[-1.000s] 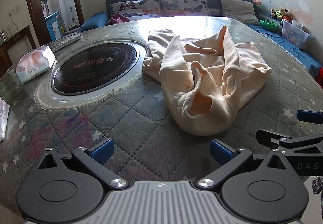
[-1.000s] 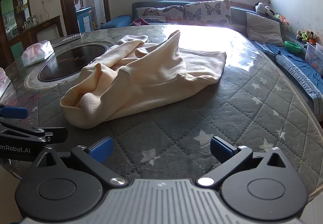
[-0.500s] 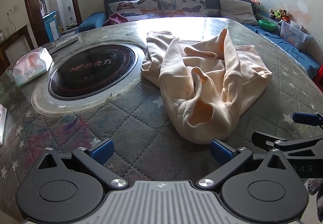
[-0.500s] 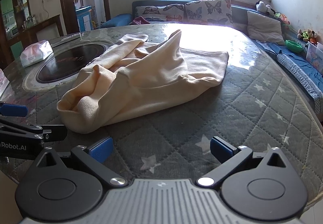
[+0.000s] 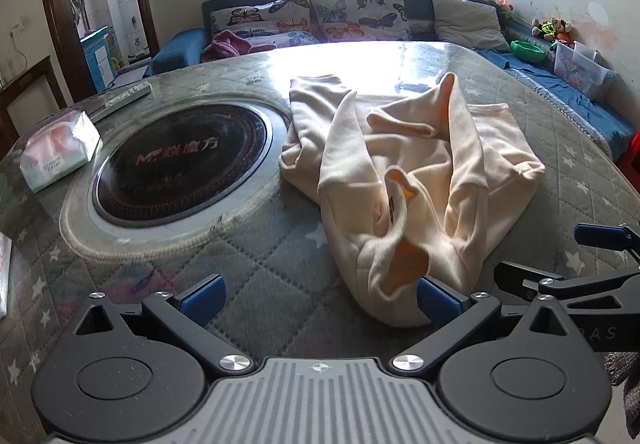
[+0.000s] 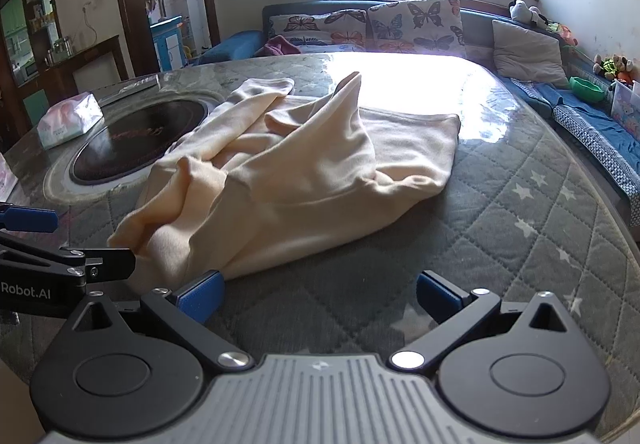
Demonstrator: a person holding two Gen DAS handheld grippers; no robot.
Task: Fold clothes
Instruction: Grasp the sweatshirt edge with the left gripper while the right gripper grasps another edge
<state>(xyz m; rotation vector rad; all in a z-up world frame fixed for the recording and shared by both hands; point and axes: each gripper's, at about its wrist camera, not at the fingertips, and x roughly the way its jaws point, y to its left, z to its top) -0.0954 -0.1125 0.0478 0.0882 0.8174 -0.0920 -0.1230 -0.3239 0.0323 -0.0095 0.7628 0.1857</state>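
A crumpled cream sweatshirt (image 5: 404, 172) (image 6: 304, 180) lies in a heap on the quilted grey table cover (image 5: 248, 268). My left gripper (image 5: 320, 298) is open just short of the garment's near hem, its right finger touching or nearly touching the cloth. My right gripper (image 6: 318, 294) is open too, with its left finger at the heap's near edge and nothing between its fingers. Each gripper shows in the other's view: the right one (image 5: 576, 264) at the right edge, the left one (image 6: 60, 244) at the left edge.
A round black induction plate (image 5: 180, 160) is set into the table left of the garment. A tissue pack (image 5: 56, 150) and a flat remote-like item (image 5: 120, 98) lie far left. Behind the table runs a sofa with butterfly cushions (image 5: 356, 10); a blue bench with toys stands at the right.
Both grippers have moved forward toward the sweatshirt, so its near edge now reaches their fingertips. The garment itself has not moved.
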